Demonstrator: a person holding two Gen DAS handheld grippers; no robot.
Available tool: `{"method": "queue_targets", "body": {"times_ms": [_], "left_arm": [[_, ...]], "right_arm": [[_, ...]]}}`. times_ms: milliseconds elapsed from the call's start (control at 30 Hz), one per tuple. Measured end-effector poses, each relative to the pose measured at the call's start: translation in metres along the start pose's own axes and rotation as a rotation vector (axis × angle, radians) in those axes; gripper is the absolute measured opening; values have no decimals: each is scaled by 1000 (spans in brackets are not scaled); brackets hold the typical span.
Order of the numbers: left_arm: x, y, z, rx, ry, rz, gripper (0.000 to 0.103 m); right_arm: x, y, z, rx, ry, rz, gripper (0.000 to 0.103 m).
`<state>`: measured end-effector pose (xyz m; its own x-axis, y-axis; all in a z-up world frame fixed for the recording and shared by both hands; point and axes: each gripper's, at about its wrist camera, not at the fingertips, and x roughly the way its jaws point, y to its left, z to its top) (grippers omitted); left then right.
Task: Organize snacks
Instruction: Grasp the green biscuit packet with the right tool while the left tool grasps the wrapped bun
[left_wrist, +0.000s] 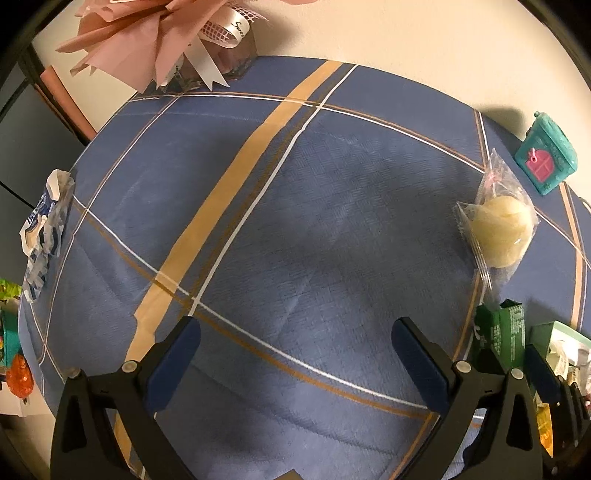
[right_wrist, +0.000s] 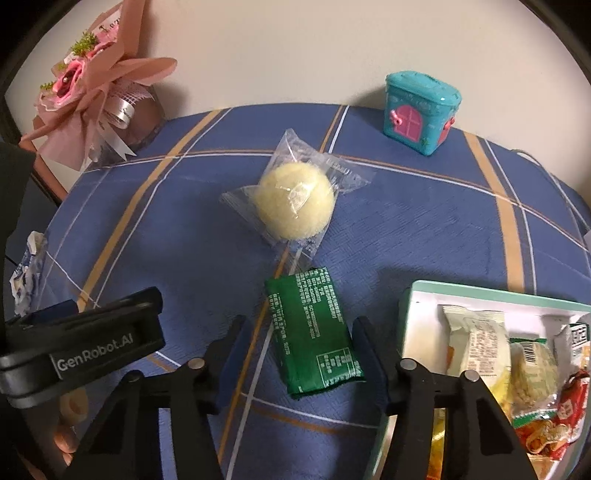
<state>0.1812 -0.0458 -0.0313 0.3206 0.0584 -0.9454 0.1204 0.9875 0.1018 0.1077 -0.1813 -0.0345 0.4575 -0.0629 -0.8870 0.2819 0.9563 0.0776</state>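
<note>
Now the right gripper (right_wrist: 299, 350) straddles the green snack packet (right_wrist: 314, 332) on the tabletop (right_wrist: 424, 229), pads not quite touching it; the left gripper (left_wrist: 295, 343) hangs wide, released, holding nothing

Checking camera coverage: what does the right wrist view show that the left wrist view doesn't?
Right wrist only: the snacks inside the box, the flowers in the bouquet, and the right hand-held gripper straddling the green packet.
Left wrist only: the left hand-held gripper, open over bare tablecloth.
Both: wrapped bun, teal toy house, crumpled blue-and-white wrapper.
</note>
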Motion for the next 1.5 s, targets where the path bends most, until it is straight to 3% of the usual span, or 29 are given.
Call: {"method": "queue_targets", "body": {"times_ms": [100,167,500,800,1000,1233,1333,1500], "left_arm": [[4,-3,1,8,3,2,103],[7,-6,2,11,3,3,103],[15,-8,7,9,3,1,103],[2,-13,11,21,-40,-3,103],[-12,-31,13,86,-107,2,103],[-26,-70,35,206,-174,-55,103],[-27,-87,37,247,-172,-110,103],[-24,-116,42,316,-184,-123,102]], "right_arm": [[7,2,1,-7,8,-23,44],[10,1,1,-1,13,-13,42],[12,-1,4,19,13,-6,42],[-12,-15,14,61,-36,7,42],[-27,-33,25,111,-100,-6,42],[-33,-60,34,171,-144,-30,42],[-39,-75,35,199,-157,-48,42],[-48,-98,35,234,-180,-57,42]]}}
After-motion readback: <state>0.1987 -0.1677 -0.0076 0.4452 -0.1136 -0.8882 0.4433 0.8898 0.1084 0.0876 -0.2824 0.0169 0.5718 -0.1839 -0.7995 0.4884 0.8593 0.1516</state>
